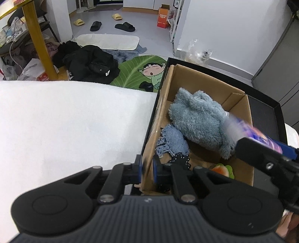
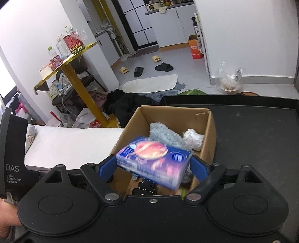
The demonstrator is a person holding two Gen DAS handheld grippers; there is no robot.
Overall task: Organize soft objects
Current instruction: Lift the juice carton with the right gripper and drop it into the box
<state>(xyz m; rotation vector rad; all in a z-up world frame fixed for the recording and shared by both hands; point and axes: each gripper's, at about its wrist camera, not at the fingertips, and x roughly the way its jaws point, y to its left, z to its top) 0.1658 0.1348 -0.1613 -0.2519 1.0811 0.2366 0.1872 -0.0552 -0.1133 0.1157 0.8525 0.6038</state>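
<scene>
An open cardboard box [image 1: 205,84] stands in a black tray [image 1: 261,106] beside a white padded surface [image 1: 65,121]. Inside lie a fluffy blue-grey cloth [image 1: 198,121], a denim piece [image 1: 173,142], a green and orange toy [image 1: 222,169] and crumpled white paper [image 2: 193,139]. My left gripper [image 1: 147,171] is shut on the box's near left wall. My right gripper [image 2: 153,168] hangs over the box's near end with its jaws wide. A blue and purple tissue pack [image 2: 153,160] sits tilted and blurred between the pads, apparently slipping loose. The pack [image 1: 261,136] also shows in the left wrist view.
Beyond the white surface the floor holds a black heap of clothes [image 1: 89,63], a green leaf mat [image 1: 138,72], slippers [image 1: 125,27] and an orange carton [image 1: 163,17]. A yellow-legged table [image 2: 74,74] with clutter stands at the left. A hand [image 2: 5,215] grips the left device.
</scene>
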